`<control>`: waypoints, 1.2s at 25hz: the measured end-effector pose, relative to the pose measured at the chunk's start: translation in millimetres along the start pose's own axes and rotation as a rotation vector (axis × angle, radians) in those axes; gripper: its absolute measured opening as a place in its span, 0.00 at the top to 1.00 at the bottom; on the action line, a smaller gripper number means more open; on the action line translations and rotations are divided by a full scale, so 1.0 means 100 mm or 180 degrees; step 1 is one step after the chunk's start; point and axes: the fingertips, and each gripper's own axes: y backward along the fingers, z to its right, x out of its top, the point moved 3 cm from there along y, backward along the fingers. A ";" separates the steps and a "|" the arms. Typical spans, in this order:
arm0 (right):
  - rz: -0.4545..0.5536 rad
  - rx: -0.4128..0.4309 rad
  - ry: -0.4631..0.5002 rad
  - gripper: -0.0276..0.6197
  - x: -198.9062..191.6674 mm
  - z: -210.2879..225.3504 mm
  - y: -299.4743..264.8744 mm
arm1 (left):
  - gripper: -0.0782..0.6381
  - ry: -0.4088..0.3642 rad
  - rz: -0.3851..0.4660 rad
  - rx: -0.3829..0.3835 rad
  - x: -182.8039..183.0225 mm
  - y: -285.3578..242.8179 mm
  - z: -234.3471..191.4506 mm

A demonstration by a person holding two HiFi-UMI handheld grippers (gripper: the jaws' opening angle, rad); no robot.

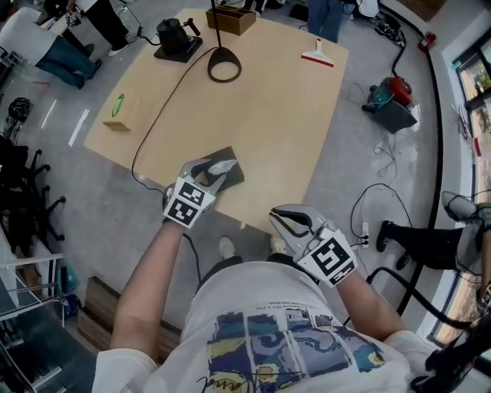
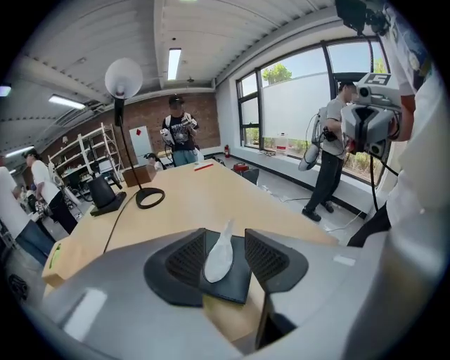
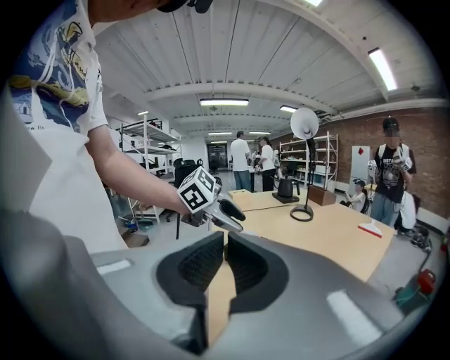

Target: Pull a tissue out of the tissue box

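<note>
A flat dark tissue box point(image 1: 232, 175) lies at the near edge of the wooden table point(image 1: 261, 123). A white tissue point(image 1: 223, 165) sticks up from its slot. My left gripper point(image 1: 209, 173) hangs right over the box, open. In the left gripper view the tissue point(image 2: 219, 254) stands between the two ribbed pads point(image 2: 188, 259) without being pinched, above the box point(image 2: 235, 281). My right gripper point(image 1: 279, 222) is off the table's near edge, to the right of the box, shut and empty. Its jaws point(image 3: 224, 238) meet at the tips in the right gripper view.
Farther back on the table stand a lamp with a ring base point(image 1: 223, 65), a black kettle point(image 1: 178, 38), a wooden box point(image 1: 230, 19) and a red squeegee point(image 1: 318, 55). A small cardboard box point(image 1: 119, 110) sits at the left edge. A black cable point(image 1: 153, 127) runs across the top.
</note>
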 end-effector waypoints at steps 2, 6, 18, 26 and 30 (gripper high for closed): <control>-0.0026 -0.0085 -0.0014 0.93 0.01 -0.01 -0.01 | 0.64 -0.0019 -0.0033 -0.0073 -0.05 -0.08 -0.03; -0.0090 -0.0244 -0.0121 0.93 0.01 0.07 0.01 | 0.64 -0.0067 -0.0141 -0.0174 -0.11 -0.23 -0.11; -0.0171 -0.0528 -0.0209 0.93 -0.05 0.04 0.06 | 0.64 -0.0282 -0.0309 -0.0360 -0.30 -0.46 -0.05; -0.0164 -0.0572 -0.0261 0.93 -0.20 0.15 0.03 | 0.82 -0.0323 -0.0336 -0.0328 -0.35 -0.59 -0.06; -0.0182 -0.0545 -0.0257 0.93 -0.16 0.16 0.07 | 0.88 -0.0303 -0.0331 -0.0317 -0.32 -0.50 -0.06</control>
